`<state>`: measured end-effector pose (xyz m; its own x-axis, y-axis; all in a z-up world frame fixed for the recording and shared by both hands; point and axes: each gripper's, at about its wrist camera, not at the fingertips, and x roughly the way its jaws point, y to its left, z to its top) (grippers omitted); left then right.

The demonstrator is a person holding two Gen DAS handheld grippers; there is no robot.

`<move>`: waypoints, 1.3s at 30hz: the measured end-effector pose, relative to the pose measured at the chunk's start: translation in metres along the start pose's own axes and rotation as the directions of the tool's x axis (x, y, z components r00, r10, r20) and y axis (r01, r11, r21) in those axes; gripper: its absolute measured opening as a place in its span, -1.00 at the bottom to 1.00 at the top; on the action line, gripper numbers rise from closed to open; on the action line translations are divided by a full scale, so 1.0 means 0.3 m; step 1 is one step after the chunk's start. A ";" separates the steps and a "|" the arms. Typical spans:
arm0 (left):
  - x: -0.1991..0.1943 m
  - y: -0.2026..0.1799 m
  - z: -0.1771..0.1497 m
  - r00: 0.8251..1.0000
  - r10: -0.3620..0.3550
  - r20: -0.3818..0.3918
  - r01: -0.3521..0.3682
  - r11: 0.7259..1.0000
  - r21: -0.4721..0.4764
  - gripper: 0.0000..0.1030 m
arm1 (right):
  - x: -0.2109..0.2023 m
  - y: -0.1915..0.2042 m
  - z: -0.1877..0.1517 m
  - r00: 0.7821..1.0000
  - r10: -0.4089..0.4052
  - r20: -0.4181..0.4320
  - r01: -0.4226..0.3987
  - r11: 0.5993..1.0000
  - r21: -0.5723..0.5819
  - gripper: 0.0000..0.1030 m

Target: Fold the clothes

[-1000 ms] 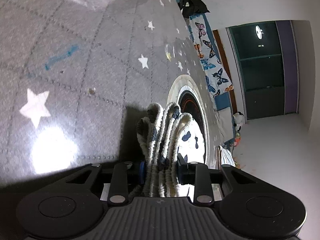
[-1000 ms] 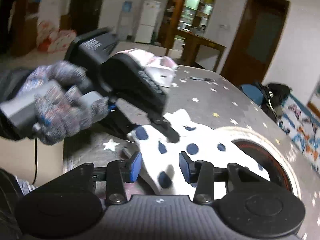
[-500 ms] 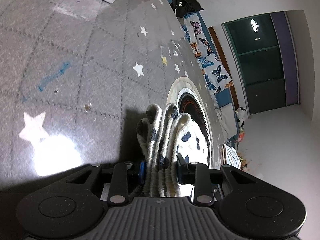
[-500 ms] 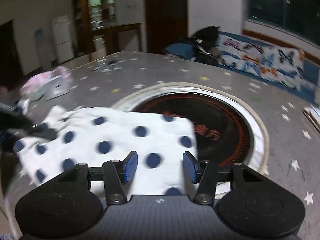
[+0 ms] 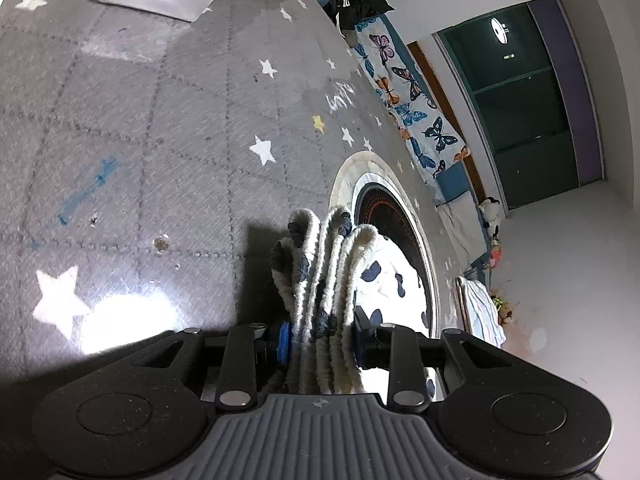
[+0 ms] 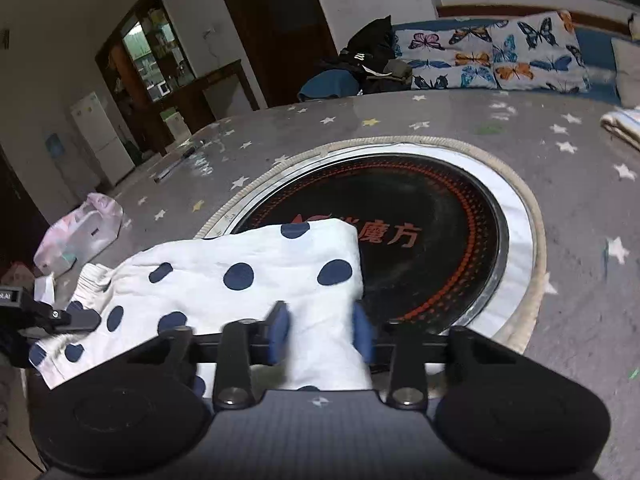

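Left gripper (image 5: 320,336): blue pads pinching the bunched ribbed waistband of the white, navy-dotted cotton garment (image 6: 248,276). Right gripper (image 6: 320,332): jaws just closing on the garment's opposite edge, cloth between them. The garment lies across the grey star-patterned table (image 5: 160,120), overlapping the round black inset hotplate (image 6: 432,232).

White walls (image 6: 60,20), dark window (image 5: 520,112), butterfly sofa (image 6: 500,56), white fridge (image 6: 100,136)
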<state>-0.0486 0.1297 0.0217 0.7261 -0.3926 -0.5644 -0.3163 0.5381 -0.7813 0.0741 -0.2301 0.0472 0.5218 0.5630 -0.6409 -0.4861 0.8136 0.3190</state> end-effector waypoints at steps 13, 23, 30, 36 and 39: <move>0.063 -0.185 -0.025 0.999 -0.012 -0.053 0.020 0.990 0.139 -0.42 | -0.223 -0.019 -0.029 0.987 -0.047 0.157 0.046 0.999 0.010 -0.88; 0.289 -0.441 -0.129 0.981 -0.035 -0.190 0.085 0.962 0.260 -0.42 | -0.428 -0.208 -0.024 0.947 -0.235 0.218 0.226 0.972 0.067 -0.88; 0.432 -0.595 -0.193 0.968 -0.029 -0.248 0.113 0.937 0.332 -0.42 | -0.513 -0.350 -0.012 0.913 -0.341 0.222 0.327 0.940 0.098 -0.88; 0.534 -0.682 -0.247 0.961 -0.008 -0.276 0.115 0.920 0.375 -0.42 | -0.535 -0.454 -0.005 0.893 -0.402 0.204 0.384 0.915 0.124 -0.88; 0.573 -0.707 -0.276 0.957 0.006 -0.290 0.114 0.911 0.396 -0.42 | -0.541 -0.491 -0.010 0.883 -0.429 0.191 0.411 0.903 0.128 -0.88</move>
<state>0.0928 -0.1137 0.0683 0.5160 -0.5888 -0.6221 0.0366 0.7408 -0.6708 0.0590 -0.4416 0.1022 0.8030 0.1761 -0.5694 -0.1350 0.9843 0.1140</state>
